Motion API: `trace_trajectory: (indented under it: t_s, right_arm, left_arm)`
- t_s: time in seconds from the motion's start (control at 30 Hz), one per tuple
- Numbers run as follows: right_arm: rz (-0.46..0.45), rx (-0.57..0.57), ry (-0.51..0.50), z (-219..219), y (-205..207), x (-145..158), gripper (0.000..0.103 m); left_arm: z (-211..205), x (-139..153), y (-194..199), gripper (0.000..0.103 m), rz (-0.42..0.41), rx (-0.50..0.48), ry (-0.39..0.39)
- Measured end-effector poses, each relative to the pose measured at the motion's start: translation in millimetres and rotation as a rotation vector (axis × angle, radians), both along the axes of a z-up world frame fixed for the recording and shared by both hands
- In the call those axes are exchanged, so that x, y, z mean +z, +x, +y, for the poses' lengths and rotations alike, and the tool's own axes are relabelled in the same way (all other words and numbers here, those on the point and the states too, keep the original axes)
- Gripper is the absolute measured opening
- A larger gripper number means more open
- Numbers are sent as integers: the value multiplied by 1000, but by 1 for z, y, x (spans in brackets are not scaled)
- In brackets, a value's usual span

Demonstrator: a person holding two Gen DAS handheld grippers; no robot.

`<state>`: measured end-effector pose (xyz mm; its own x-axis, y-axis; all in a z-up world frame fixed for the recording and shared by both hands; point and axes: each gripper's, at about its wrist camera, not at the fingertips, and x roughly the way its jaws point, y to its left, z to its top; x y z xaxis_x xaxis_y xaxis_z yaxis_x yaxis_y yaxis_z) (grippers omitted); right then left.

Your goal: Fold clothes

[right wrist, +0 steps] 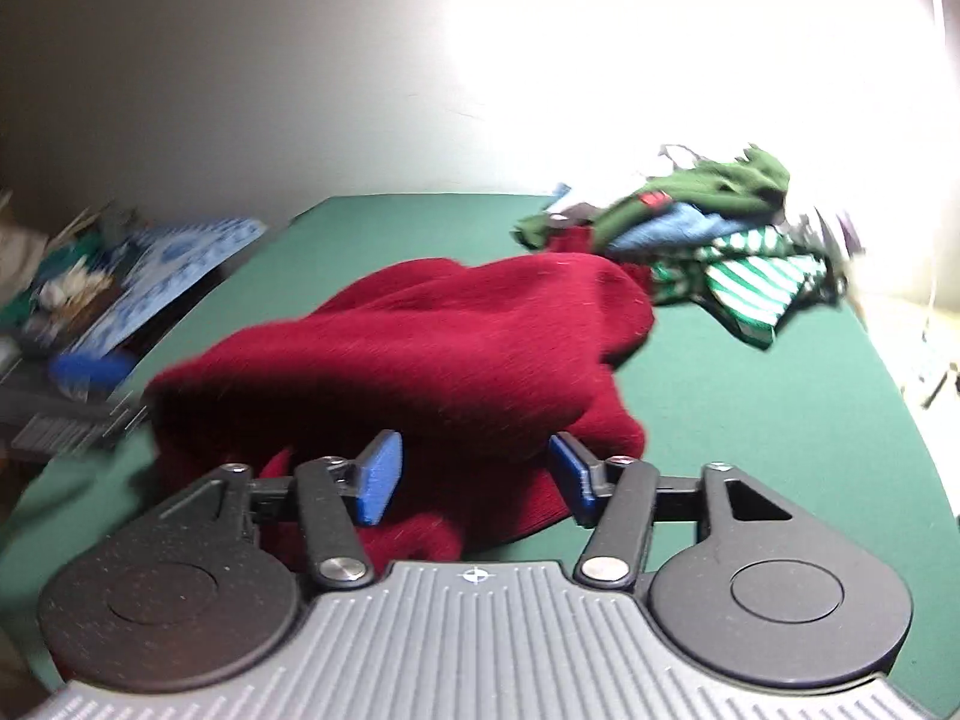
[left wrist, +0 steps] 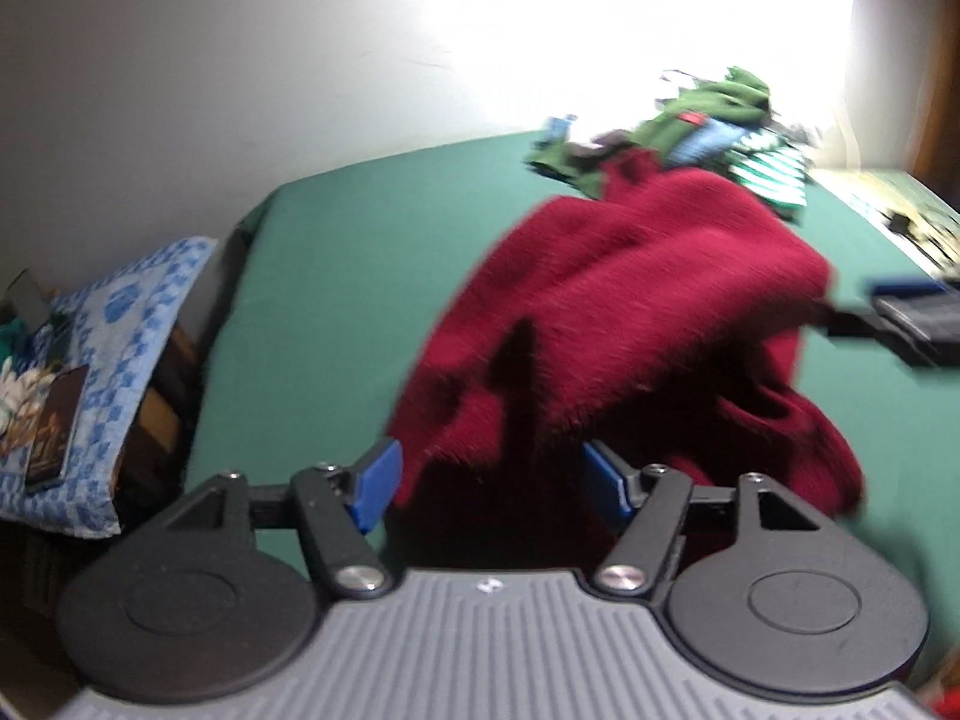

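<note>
A dark red knitted garment lies crumpled in a heap on the green surface. My left gripper stands open just above the heap's near edge. Red fabric shows between its blue pads, and they do not press on it. In the right wrist view the same red garment fills the middle. My right gripper is open over its near side, with the pads wide apart and nothing clamped. The right gripper's dark body shows blurred at the garment's right edge in the left wrist view.
A pile of other clothes, green, light blue and green-and-white striped, sits at the far right behind the red garment. A blue patterned cloth covers a cluttered stand off the left edge. A pale wall is behind, with strong glare on the right.
</note>
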<state>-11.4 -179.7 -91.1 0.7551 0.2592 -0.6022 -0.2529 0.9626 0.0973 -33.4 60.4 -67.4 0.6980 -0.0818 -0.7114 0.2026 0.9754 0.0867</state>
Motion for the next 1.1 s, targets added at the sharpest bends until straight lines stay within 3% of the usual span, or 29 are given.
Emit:
trace_trajectory:
  t_s: [0.1, 0.2, 0.27, 0.3, 0.37, 0.53, 0.63, 0.73, 0.8, 0.97, 1.1]
  right_arm:
    - [44, -1, 6, 0, 23, -13, 67]
    - [63, 3, 35, 4, 40, -21, 63]
    - [65, 13, 64, 3, 44, -20, 36]
    - [56, 19, 75, 4, 48, -17, 32]
    - [9, 31, 90, 6, 53, -5, 25]
    - [-85, 46, 196, 5, 84, 43, 23]
    - [-119, 63, 225, 12, 98, 59, 22]
    - [-158, 79, 217, 21, 109, 66, 22]
    - [-170, 85, 199, 27, 118, 66, 22]
    - [-122, 99, 80, 36, 144, 36, 34]
    - [-69, 60, 132, 11, 144, 23, 45]
  left_arm:
    - [-11, 4, -19, 82, -8, -79, 7]
    - [-20, 1, -30, 87, 6, -107, -34]
    - [-30, -4, -30, 87, 28, -114, -49]
    - [-36, -8, -29, 86, 39, -119, -53]
    - [-49, -12, -25, 86, 50, -136, -63]
    - [-87, -19, -9, 87, 40, -192, -67]
    - [-102, -30, 10, 87, 57, -169, -40]
    - [-112, -44, 27, 72, 94, -138, -16]
    - [-112, -52, 32, 53, 130, -121, -18]
    - [-94, -55, 38, 33, 155, -61, -87]
    - [-72, -51, 42, 26, 152, 17, -111]
